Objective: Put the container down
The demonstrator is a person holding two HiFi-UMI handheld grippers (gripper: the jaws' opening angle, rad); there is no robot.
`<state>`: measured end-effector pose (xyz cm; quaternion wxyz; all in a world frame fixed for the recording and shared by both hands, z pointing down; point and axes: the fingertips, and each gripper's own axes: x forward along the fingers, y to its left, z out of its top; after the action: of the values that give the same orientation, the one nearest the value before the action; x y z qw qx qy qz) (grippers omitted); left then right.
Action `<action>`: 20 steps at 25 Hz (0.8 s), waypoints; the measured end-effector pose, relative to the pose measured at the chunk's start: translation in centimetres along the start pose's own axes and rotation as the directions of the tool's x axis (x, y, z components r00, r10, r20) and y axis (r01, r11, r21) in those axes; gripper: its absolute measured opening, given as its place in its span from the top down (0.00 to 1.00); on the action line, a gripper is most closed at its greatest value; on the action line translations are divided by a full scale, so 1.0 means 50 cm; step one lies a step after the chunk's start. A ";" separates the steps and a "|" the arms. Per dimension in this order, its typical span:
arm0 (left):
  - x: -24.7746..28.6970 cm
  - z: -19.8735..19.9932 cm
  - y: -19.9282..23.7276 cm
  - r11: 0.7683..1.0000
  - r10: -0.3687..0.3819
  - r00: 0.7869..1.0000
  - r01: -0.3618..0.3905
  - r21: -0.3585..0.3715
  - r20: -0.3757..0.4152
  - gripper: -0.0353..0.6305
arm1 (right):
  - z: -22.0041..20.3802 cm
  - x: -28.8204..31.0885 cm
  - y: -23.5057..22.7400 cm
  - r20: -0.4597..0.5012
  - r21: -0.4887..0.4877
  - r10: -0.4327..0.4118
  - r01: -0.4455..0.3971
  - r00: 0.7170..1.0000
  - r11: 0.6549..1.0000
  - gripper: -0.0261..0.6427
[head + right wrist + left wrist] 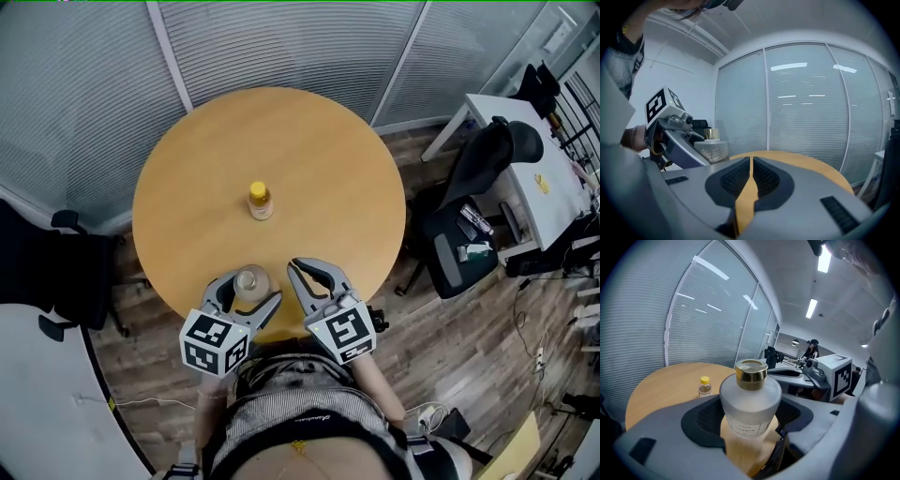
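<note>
A frosted glass container (750,405) with a gold cap sits upright between the jaws of my left gripper (749,425), which is shut on its body. In the head view the container (249,284) is held over the near edge of the round wooden table (319,159), in my left gripper (246,295). My right gripper (307,277) hovers just to its right, shut with nothing between its pads. In the right gripper view the right gripper (750,174) is closed, and the container (711,148) shows at the left.
A small bottle with a yellow cap (260,201) stands near the table's middle, also seen as the small bottle (704,387) in the left gripper view. Frosted glass walls curve behind the table. A black office chair (473,216) and a white desk (539,178) stand to the right.
</note>
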<state>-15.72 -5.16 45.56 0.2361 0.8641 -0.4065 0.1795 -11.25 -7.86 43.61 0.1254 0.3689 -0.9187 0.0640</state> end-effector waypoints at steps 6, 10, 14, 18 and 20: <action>0.006 0.007 -0.003 1.000 -0.010 1.000 0.010 0.006 0.005 0.44 | 0.007 -0.004 -0.011 0.006 0.000 -0.016 0.016 1.000 1.000 0.91; 0.013 0.012 -0.003 1.000 -0.002 1.000 0.002 0.005 0.011 0.44 | 0.009 -0.003 -0.021 0.011 -0.006 -0.009 0.009 1.000 1.000 0.91; 0.020 0.016 0.004 1.000 0.006 1.000 -0.006 -0.006 0.014 0.44 | 0.011 0.008 -0.026 0.011 -0.011 0.005 -0.005 1.000 1.000 0.91; 0.029 0.024 0.008 1.000 0.012 1.000 -0.012 -0.004 0.013 0.44 | 0.015 0.016 -0.036 0.012 -0.014 0.016 -0.016 1.000 1.000 0.91; 0.033 0.028 0.008 1.000 0.014 1.000 -0.014 -0.004 0.016 0.44 | 0.016 0.016 -0.042 0.014 -0.012 0.016 -0.016 1.000 1.000 0.91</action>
<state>-14.89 -7.18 45.35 0.2333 0.8622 -0.4148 0.1734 -10.51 -10.07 43.12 0.1205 0.3614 -0.9229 0.0566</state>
